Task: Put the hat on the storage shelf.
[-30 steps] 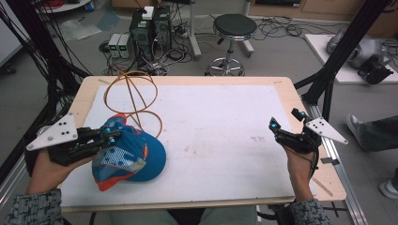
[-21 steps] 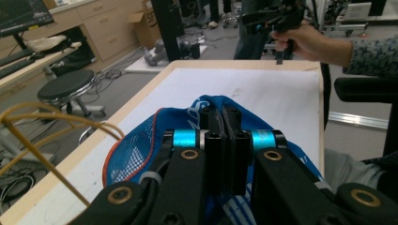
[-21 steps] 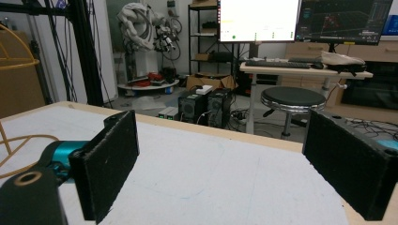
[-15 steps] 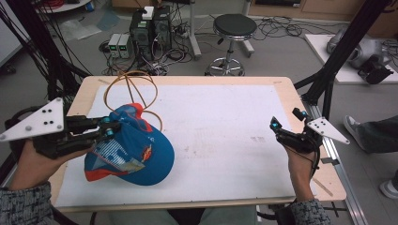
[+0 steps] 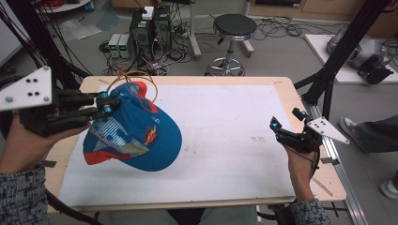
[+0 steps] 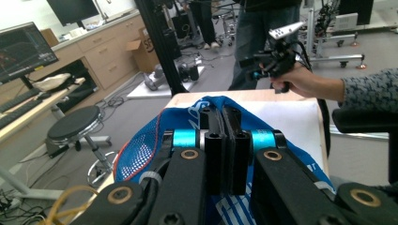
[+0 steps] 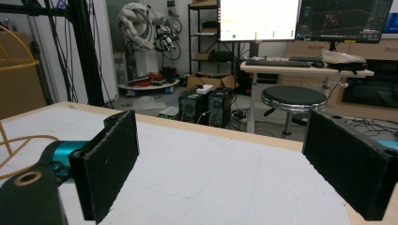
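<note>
A blue cap (image 5: pixel 136 136) with red trim and a mesh back hangs above the left side of the table, brim toward the middle. My left gripper (image 5: pixel 109 104) is shut on its back edge and holds it up; in the left gripper view the jaws (image 6: pixel 224 117) press together over the blue fabric (image 6: pixel 141 150). An orange wire stand (image 5: pixel 133 75) rises at the table's back left, partly hidden behind the cap. My right gripper (image 5: pixel 286 118) hovers near the table's right edge, open, with nothing between its pads (image 7: pixel 110 164).
A white sheet (image 5: pixel 234 140) covers most of the wooden table (image 5: pixel 211 82). Black frame posts (image 5: pixel 335 61) stand off the right corner. A stool (image 5: pixel 232 28) and computer boxes (image 5: pixel 150 23) sit on the floor beyond the far edge.
My left gripper has lifted the cap off the sheet and carried it up and toward the back. The right gripper has hardly moved.
</note>
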`<state>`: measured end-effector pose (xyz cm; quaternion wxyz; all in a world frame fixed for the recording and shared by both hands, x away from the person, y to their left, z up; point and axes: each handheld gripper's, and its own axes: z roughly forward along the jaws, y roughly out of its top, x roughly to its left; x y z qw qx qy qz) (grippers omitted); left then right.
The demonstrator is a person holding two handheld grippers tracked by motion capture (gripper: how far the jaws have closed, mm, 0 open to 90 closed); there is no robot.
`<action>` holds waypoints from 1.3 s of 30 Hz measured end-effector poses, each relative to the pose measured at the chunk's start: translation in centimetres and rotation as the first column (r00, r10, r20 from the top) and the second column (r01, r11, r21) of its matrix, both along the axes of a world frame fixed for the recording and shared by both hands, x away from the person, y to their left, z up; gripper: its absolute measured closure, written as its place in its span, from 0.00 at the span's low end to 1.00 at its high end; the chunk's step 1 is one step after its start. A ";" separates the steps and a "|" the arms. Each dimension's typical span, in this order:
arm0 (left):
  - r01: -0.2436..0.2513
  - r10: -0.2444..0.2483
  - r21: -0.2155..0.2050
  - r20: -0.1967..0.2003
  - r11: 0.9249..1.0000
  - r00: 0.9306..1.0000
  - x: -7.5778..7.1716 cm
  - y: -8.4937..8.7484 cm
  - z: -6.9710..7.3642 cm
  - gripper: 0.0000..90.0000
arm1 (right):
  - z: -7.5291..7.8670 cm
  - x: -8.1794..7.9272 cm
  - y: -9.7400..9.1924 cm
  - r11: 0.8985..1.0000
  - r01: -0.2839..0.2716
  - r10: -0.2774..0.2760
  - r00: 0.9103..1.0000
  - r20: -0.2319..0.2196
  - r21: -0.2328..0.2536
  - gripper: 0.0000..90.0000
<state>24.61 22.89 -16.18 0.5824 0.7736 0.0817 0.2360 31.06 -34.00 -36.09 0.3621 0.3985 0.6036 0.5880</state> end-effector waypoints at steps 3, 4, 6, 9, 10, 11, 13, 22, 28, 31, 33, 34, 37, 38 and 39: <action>-0.006 0.006 -0.004 0.008 1.000 1.000 0.4 0.0 0.7 0.98 | 0.0 0.0 0.0 1.000 -0.002 0.002 1.000 0.003 -0.005 0.11; -0.008 0.008 -0.004 0.010 1.000 1.000 0.6 0.0 1.0 0.98 | 0.0 0.0 0.0 1.000 -0.002 0.002 1.000 0.001 -0.004 0.11; -0.020 0.020 -0.015 0.015 1.000 1.000 1.2 0.1 1.9 0.98 | 0.0 0.0 0.0 1.000 -0.001 0.001 1.000 -0.002 0.001 0.11; -0.031 0.032 -0.018 0.014 0.999 0.999 1.9 0.1 2.5 0.98 | 0.0 0.0 0.0 1.000 0.000 0.000 1.000 -0.002 0.002 0.11; -0.034 0.034 -0.019 0.015 0.999 0.999 2.1 0.1 2.7 0.98 | 0.0 0.0 0.0 1.000 0.000 0.000 1.000 -0.001 0.002 0.11; -0.034 0.034 -0.019 0.015 0.999 0.999 2.1 0.1 2.7 0.98 | 0.0 0.0 0.0 1.000 0.000 0.000 1.000 -0.001 0.002 0.11; -0.054 0.054 -0.017 0.009 0.998 0.998 3.0 0.0 3.1 0.98 | 0.0 0.1 -0.1 1.000 -0.001 0.001 1.000 0.002 0.000 0.11; -0.136 0.136 -0.029 -0.002 0.990 0.991 5.9 0.4 3.4 0.98 | 0.0 0.1 -0.1 1.000 -0.002 0.002 1.000 -0.003 0.001 0.11; -0.200 0.200 -0.024 -0.004 0.980 0.980 7.8 1.1 2.9 0.98 | 0.0 0.1 -0.1 1.000 -0.002 0.002 1.000 -0.003 -0.001 0.11; -0.231 0.231 -0.015 -0.016 0.973 0.973 9.0 1.3 2.5 0.98 | -0.1 0.1 -0.1 1.000 -0.001 0.001 1.000 -0.008 0.002 0.11; -0.245 0.245 -0.009 -0.025 0.969 0.969 9.5 1.4 2.2 0.98 | -0.1 0.2 -0.1 1.000 -0.003 0.002 1.000 -0.005 -0.006 0.11; -0.247 0.246 -0.011 -0.033 0.969 0.969 9.8 1.5 2.1 0.98 | -0.1 0.1 -0.1 1.000 -0.003 0.003 1.000 -0.008 -0.003 0.11; -0.266 0.266 -0.003 -0.052 0.964 0.963 10.7 1.9 1.6 0.98 | -0.1 0.1 0.0 1.000 -0.004 0.004 1.000 -0.009 -0.004 0.11; -0.273 0.273 0.000 -0.057 0.962 0.960 11.0 2.0 1.4 0.98 | -0.1 0.1 0.0 1.000 -0.004 0.004 1.000 -0.009 -0.003 0.11; -0.273 0.273 0.000 -0.057 0.962 0.960 11.0 2.0 1.4 0.98 | -0.1 0.1 0.0 1.000 -0.004 0.004 1.000 -0.009 -0.003 0.11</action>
